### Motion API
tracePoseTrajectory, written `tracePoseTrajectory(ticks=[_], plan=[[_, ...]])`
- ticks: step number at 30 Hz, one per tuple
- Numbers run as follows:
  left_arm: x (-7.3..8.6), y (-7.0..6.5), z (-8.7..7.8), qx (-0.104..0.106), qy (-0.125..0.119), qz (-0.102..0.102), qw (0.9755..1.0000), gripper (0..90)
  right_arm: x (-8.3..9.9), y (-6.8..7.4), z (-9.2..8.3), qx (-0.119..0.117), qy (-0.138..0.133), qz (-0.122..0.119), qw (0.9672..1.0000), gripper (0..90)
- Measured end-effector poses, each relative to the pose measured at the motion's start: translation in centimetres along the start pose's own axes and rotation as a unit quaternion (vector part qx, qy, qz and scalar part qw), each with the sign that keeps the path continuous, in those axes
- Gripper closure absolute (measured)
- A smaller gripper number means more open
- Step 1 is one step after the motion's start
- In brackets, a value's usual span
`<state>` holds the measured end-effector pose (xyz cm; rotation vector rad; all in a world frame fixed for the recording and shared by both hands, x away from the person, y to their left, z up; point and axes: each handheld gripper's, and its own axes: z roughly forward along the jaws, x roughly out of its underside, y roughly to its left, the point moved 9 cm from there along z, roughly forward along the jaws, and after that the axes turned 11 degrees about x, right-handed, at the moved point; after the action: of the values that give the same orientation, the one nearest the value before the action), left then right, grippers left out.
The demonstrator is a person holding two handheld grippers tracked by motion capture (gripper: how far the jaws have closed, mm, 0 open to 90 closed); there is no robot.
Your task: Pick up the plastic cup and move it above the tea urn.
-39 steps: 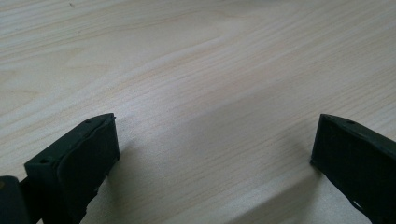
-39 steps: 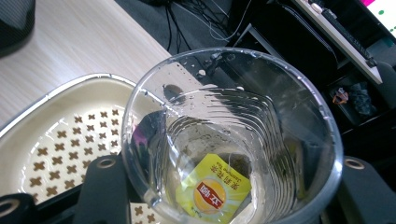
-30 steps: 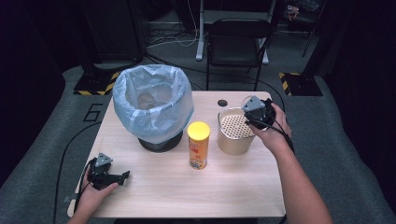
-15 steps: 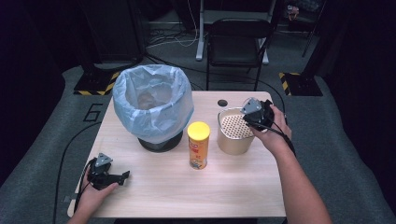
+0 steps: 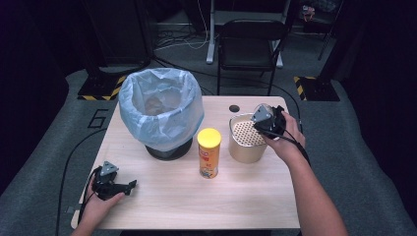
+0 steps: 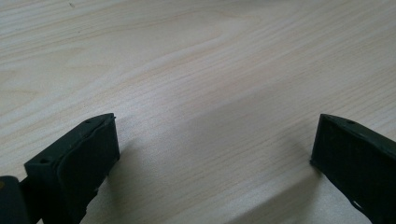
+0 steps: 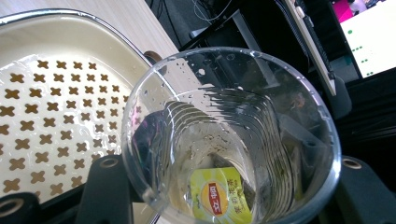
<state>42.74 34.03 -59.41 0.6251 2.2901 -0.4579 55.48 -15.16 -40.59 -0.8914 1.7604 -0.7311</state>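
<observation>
Nothing has shifted much over the last second: the right gripper hovers as before at the far right rim of the strainer, and the left gripper has stayed at the near left of the table.

From the right gripper view, the right gripper's jaws clamp a clear cup between them, one jaw on each side of its wall. The cup is wet, with droplets on its inside, and a yellow tea-bag tag lies at its bottom. Its mouth faces the camera, and the cream strainer lid with cross-shaped holes lies just beside and below it, to the left in that view. From above, the cup sits tilted over the strainer's right edge, held in the person's right hand.

The left gripper rests low on the table in the left hand, its jaws spread wide with bare wood between them in the left gripper view.

A yellow can stands upright near the table's middle, just left of the strainer. A bin lined with a pale blue bag stands at the far left, with something indistinct inside. A dark chair stands beyond the table's far edge.
</observation>
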Motion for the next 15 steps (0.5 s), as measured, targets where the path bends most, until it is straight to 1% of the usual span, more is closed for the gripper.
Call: tracePoseTrajectory(ticks=[2,3,4,5,7,8,9,10,11,13,14,15], plan=[[0.0,0.0,0.01,0.0,-0.001,0.0,1.0,0.7,-0.07,0.05,0.05,0.002,-0.002,-0.007,1.0,41.3],[-0.01,0.0,0.01,0.0,-0.001,0.0,1.0,0.7,-0.06,0.09,0.05,0.004,-0.002,-0.006,1.0,41.3],[-0.09,0.06,0.13,-0.005,-0.009,0.0,0.9999,0.7,-0.04,0.11,0.04,0.005,0.001,-0.009,0.9999,41.3],[-0.1,0.06,0.13,-0.005,-0.009,0.0,0.9999,0.7,-0.05,0.14,0.04,0.005,0.001,-0.012,0.9999,41.3],[-0.06,0.03,0.11,-0.005,-0.007,-0.001,1.0,0.7,-0.17,0.32,0.08,0.005,-0.003,-0.009,0.9999,41.3],[0.08,-0.08,-0.03,0.002,0.003,-0.003,1.0,0.7,-0.16,0.32,0.06,0.007,-0.002,-0.015,0.9999,41.4],[0.1,-0.09,-0.05,0.002,0.004,-0.002,1.0,0.7,-0.17,0.38,0.07,0.009,-0.002,-0.015,0.9999,41.4],[0.09,-0.09,-0.04,0.002,0.004,-0.003,1.0,0.7,-0.2,0.38,0.09,0.01,-0.003,-0.021,0.9997,41.5],[0.09,-0.09,-0.04,0.002,0.004,-0.003,1.0,0.7,-0.2,0.38,0.09,0.01,-0.003,-0.021,0.9997,41.5],[0.05,-0.12,0.0,0.002,0.0,-0.005,1.0,0.7,-0.15,0.53,0.16,0.015,-0.004,-0.037,0.9992,41.5],[0.0,0.11,0.03,-0.005,-0.002,0.005,1.0,0.7,-0.09,0.57,0.18,0.015,-0.001,-0.046,0.9988,41.5],[-0.01,0.12,0.04,-0.005,-0.003,0.006,1.0,0.7,-0.1,0.66,0.23,0.018,-0.001,-0.047,0.9987,41.5]])
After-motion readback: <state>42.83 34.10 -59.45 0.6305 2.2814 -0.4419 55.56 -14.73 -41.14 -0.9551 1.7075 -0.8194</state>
